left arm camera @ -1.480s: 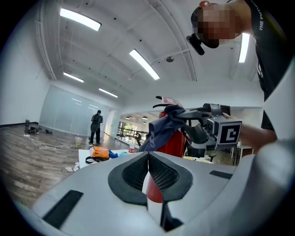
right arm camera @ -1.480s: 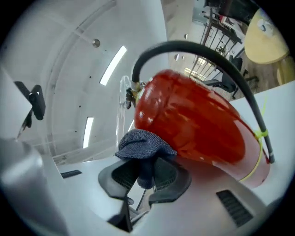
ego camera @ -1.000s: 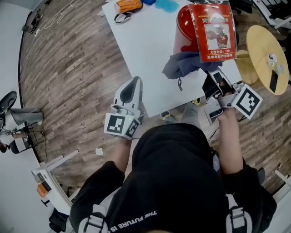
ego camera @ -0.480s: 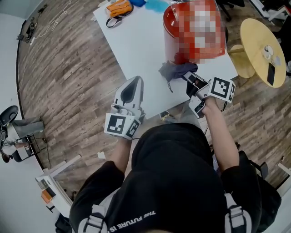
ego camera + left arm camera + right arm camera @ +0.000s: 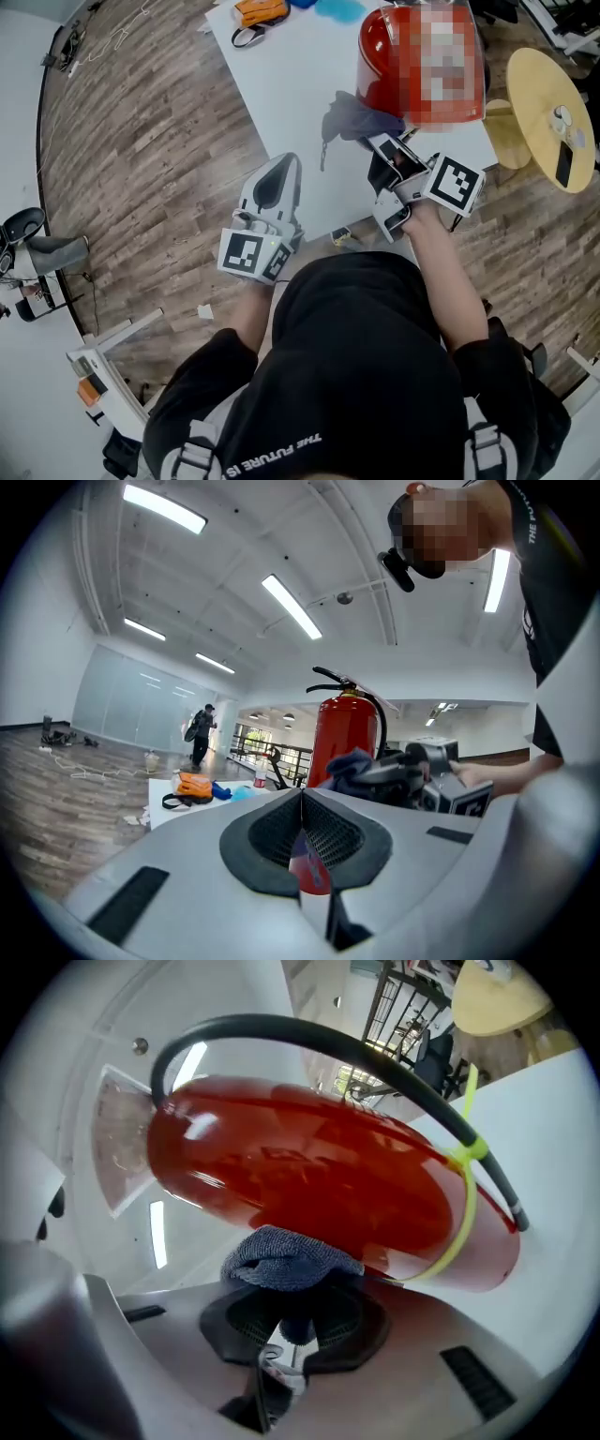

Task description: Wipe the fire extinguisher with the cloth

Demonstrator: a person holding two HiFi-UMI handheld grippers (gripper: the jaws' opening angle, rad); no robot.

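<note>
left gripper (image 5: pixel 281 164) pressed together, empty, at table (image 5: pixel 291 84) near edge, unmoved since 0.5 s ago | right gripper (image 5: pixel 377 142) at 1 o'clock pinches cloth (image 5: pixel 349 114) against extinguisher (image 5: pixel 380 56) | bare tabletop open at 11–12 o'clock | only right gripper view shows hose (image 5: pixel 356 1049), yellow tie (image 5: pixel 466 1204)

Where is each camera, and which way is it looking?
Head view: on the person's head, looking down at the table, left gripper and right gripper; black shirt and arms show.
Left gripper view: on the left gripper, facing the upright fire extinguisher; its shut jaws show.
Right gripper view: on the right gripper, close to the fire extinguisher; its jaws pinch the cloth.
Both gripper views show fire extinguisher and cloth.
</note>
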